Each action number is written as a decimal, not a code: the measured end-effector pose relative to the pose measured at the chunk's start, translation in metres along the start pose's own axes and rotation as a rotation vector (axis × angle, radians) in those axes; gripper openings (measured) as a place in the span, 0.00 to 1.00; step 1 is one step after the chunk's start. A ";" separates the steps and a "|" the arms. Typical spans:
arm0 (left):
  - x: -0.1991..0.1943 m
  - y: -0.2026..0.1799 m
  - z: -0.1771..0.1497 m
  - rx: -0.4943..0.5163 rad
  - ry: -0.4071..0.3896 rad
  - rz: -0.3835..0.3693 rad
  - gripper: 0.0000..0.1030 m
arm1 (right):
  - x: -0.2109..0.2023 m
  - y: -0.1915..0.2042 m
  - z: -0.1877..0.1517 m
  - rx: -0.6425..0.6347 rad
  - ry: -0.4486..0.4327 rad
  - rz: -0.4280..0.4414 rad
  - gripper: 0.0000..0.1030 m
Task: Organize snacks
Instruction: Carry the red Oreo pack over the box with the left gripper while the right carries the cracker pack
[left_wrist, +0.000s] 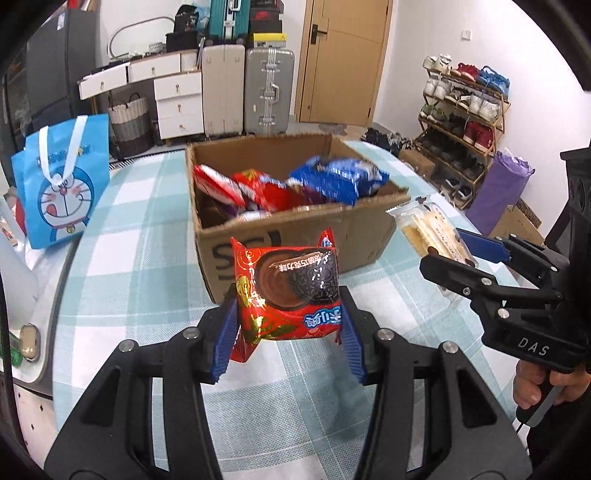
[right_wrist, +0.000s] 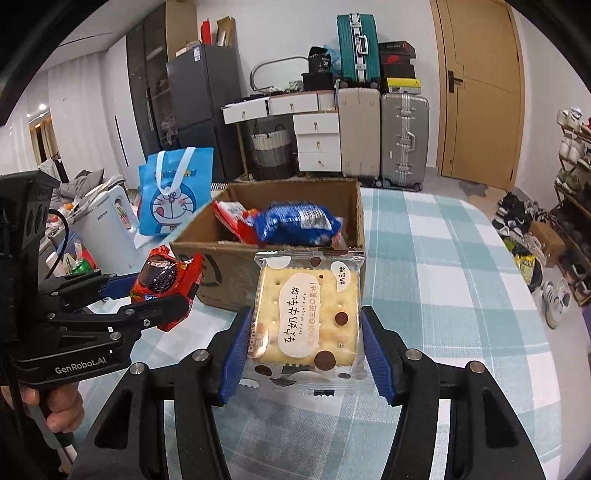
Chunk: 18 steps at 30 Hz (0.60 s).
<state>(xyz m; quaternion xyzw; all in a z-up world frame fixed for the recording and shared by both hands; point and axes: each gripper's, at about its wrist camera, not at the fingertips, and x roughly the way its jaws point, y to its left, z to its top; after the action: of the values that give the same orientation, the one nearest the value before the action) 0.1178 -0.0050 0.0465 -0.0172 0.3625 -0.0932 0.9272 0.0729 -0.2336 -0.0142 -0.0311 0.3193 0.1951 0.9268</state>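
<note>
My left gripper (left_wrist: 290, 338) is shut on a red cookie packet (left_wrist: 286, 288), held above the checked tablecloth just short of the cardboard box (left_wrist: 295, 236). My right gripper (right_wrist: 306, 349) is shut on a clear packet of cream crackers (right_wrist: 308, 317), also raised in front of the box (right_wrist: 207, 254). Each wrist view shows the other tool: the right gripper (left_wrist: 448, 254) with its cracker packet (left_wrist: 428, 225) at the right, the left gripper (right_wrist: 147, 295) with the red packet (right_wrist: 166, 284) at the left. Inside the box lie red packets (left_wrist: 229, 184) and a blue cookie packet (left_wrist: 336, 177).
A blue cartoon gift bag (left_wrist: 61, 188) stands on the table left of the box. A white appliance (right_wrist: 107, 225) sits beyond the table's left edge. Suitcases (left_wrist: 267, 90), white drawers (left_wrist: 179, 101), a door and a shoe rack (left_wrist: 465, 122) line the room behind.
</note>
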 end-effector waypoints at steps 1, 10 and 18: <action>-0.007 0.001 0.003 0.000 -0.007 0.001 0.45 | -0.002 0.002 0.003 -0.002 -0.007 0.002 0.56; -0.032 0.005 0.028 -0.001 -0.070 0.028 0.45 | -0.005 0.011 0.028 -0.009 -0.053 0.020 0.56; -0.021 0.014 0.055 -0.010 -0.097 0.049 0.45 | 0.009 0.018 0.053 -0.013 -0.100 0.030 0.56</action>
<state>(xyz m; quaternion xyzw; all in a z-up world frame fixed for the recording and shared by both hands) 0.1425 0.0107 0.0998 -0.0177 0.3179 -0.0678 0.9455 0.1034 -0.2038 0.0233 -0.0225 0.2717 0.2121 0.9384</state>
